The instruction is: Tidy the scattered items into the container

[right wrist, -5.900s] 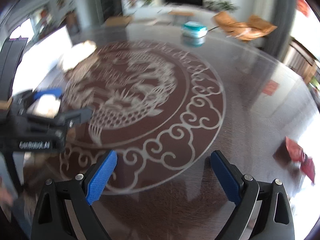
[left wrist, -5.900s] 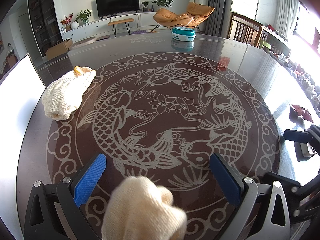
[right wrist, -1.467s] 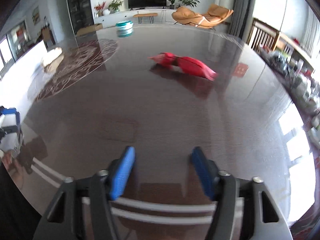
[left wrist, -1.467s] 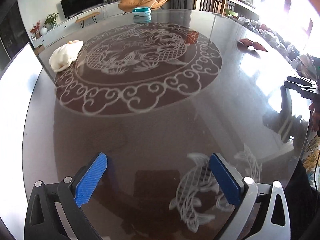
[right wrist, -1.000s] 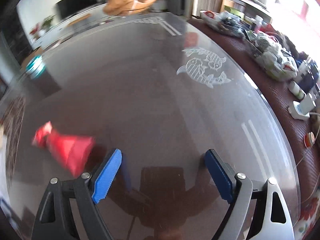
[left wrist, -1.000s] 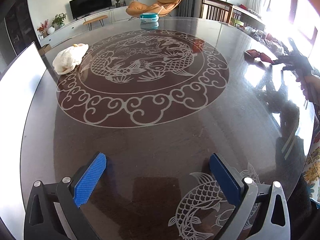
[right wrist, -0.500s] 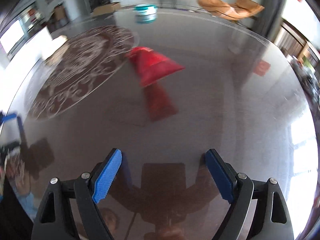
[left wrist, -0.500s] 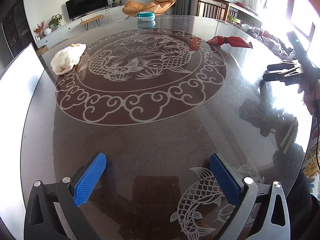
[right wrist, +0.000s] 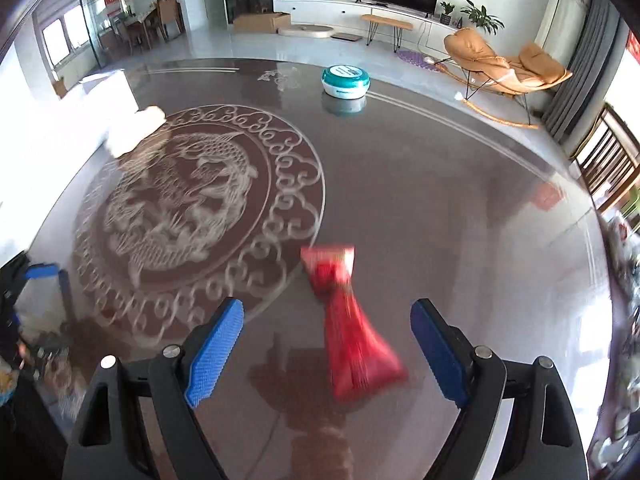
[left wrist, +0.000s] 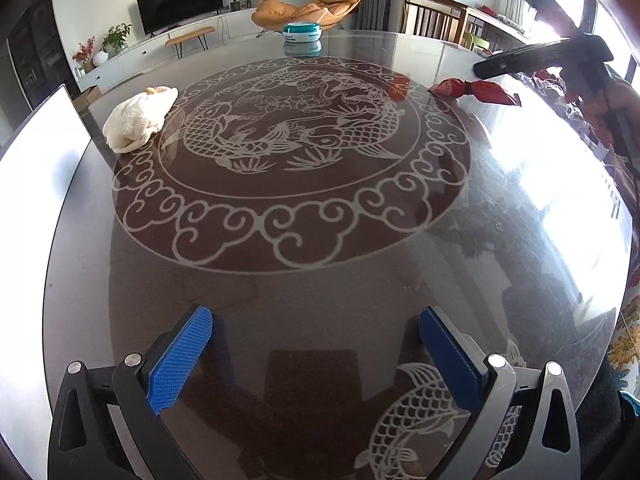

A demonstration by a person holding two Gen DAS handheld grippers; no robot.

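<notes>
Right wrist alone shows red pouch [right wrist: 352, 332] between open right claw [right wrist: 326, 354].

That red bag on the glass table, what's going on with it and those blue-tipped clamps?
A person holds a clamp-like gripper in each hand, tidying loose things. The right gripper is open over the red bag, which lies on the table between its fingers, not yet gripped. The left gripper is open and empty. A cream cloth waits farther off.
</notes>
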